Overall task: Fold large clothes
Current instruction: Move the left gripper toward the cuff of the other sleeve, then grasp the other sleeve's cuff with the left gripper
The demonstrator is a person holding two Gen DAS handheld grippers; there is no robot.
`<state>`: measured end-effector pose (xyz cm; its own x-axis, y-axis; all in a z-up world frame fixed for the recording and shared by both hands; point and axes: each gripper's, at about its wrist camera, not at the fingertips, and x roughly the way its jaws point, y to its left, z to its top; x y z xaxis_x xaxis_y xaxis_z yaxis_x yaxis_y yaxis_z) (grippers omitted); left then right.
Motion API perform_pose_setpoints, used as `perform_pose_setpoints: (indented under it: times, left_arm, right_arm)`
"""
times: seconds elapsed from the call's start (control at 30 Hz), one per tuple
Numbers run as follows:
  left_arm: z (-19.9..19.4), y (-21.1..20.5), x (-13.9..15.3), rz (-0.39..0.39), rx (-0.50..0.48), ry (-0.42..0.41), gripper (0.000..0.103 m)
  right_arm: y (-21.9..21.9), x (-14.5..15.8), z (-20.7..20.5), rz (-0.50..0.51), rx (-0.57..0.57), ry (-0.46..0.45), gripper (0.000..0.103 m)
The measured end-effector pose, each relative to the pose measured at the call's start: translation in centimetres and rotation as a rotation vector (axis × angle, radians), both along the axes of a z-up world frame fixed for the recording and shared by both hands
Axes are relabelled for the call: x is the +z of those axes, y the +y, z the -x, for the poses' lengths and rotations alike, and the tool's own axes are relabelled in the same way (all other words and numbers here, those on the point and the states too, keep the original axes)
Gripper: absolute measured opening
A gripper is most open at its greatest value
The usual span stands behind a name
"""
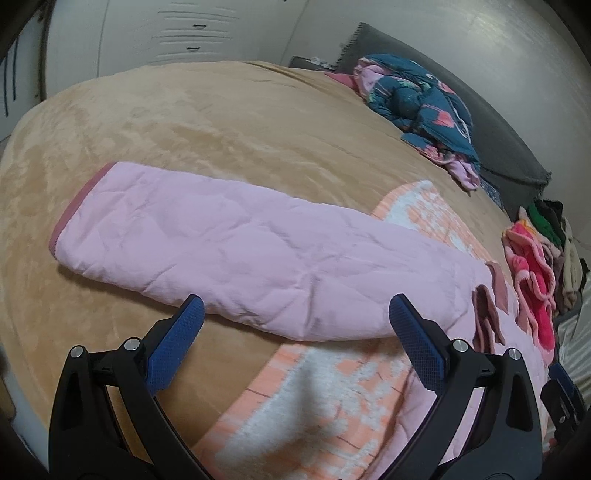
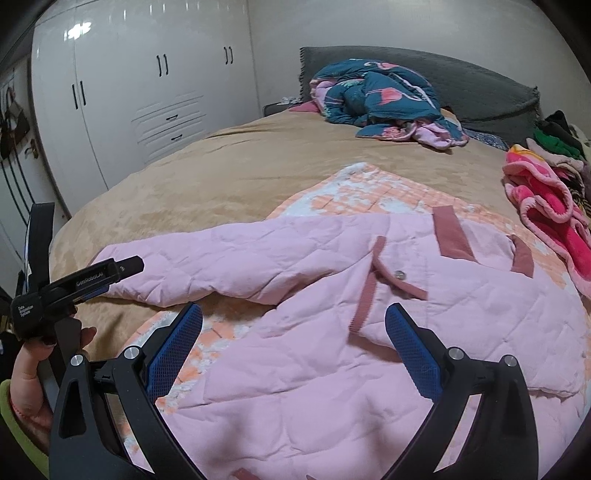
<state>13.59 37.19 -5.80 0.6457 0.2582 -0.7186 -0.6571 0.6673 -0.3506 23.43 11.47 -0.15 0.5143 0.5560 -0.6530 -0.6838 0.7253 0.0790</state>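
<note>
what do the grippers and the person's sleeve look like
Both grippers, left and right, have black curved plastic arms with silver round bolts and flat blue fingers with a fine cross-hatched grip. Seen from the right wrist view, the left gripper's black body carries white print, "GenRoboAI" and "Data Acquisition System". The hand holding it wears a yellow-green sleeve.

A wide bed [image 2: 240, 162] under a tan plush cover fills the room. Behind its far left side stands a glossy white wardrobe [image 2: 122, 92] with black handles; a grey headboard [image 2: 461, 85] backs it against a pale wall [image 2: 369, 26].
</note>
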Motion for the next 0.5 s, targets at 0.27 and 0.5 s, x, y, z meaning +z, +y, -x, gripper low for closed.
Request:
perform_pose_setpoints:
  times: [0.27,0.5]
  left_arm:
    - [0.8,2.2,-1.9,0.052,0.062,-0.003,0.094]
    - [1.5,4.0,-3.7,0.105,0.113,0.0,0.094]
  right_arm:
    - [0.9,-1.0,-0.5,0.012,-0.009,0.023,0.099]
    - [1.8,-1.6,-0.4,0.011,0.003,0.031,0.099]
